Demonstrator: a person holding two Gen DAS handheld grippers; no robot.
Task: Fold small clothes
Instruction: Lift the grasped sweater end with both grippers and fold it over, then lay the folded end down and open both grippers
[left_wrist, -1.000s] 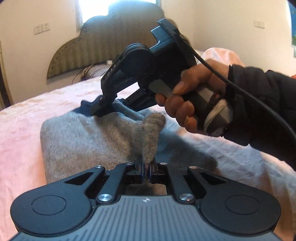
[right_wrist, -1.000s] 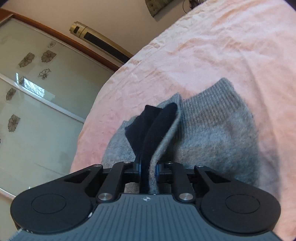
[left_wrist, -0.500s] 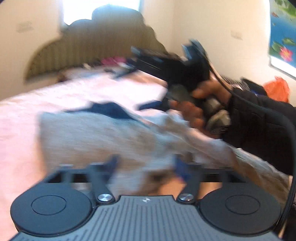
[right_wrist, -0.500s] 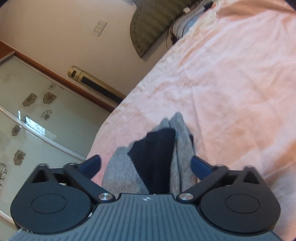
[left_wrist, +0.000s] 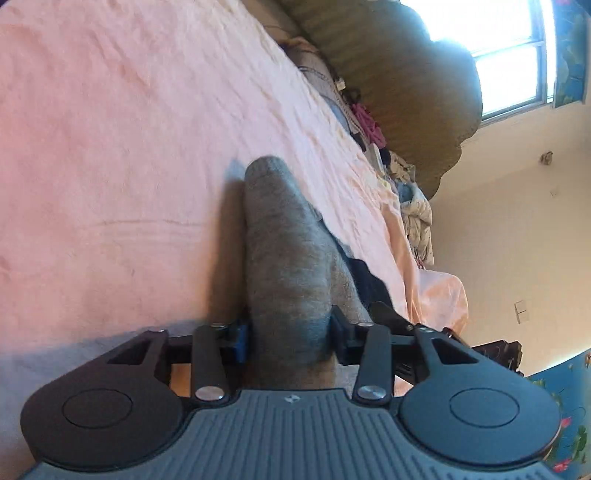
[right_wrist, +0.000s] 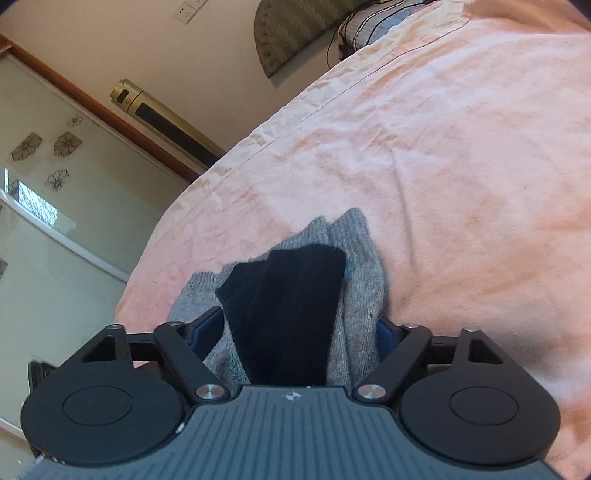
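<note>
The left claw (left_wrist: 288, 334) is closing around the near end of a folded grey garment (left_wrist: 284, 258), whose long axis runs straight ahead. The right claw (right_wrist: 295, 332), also closing, straddles its dark-cuffed end (right_wrist: 291, 306). Beyond both lies the pink bed (right_wrist: 461, 166).

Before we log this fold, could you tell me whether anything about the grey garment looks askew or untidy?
Yes: on the grey garment, the dark navy part sits slanted rather than squared with the grey edges, and the bundle looks bunched rather than flat on the pink bedsheet.
</note>
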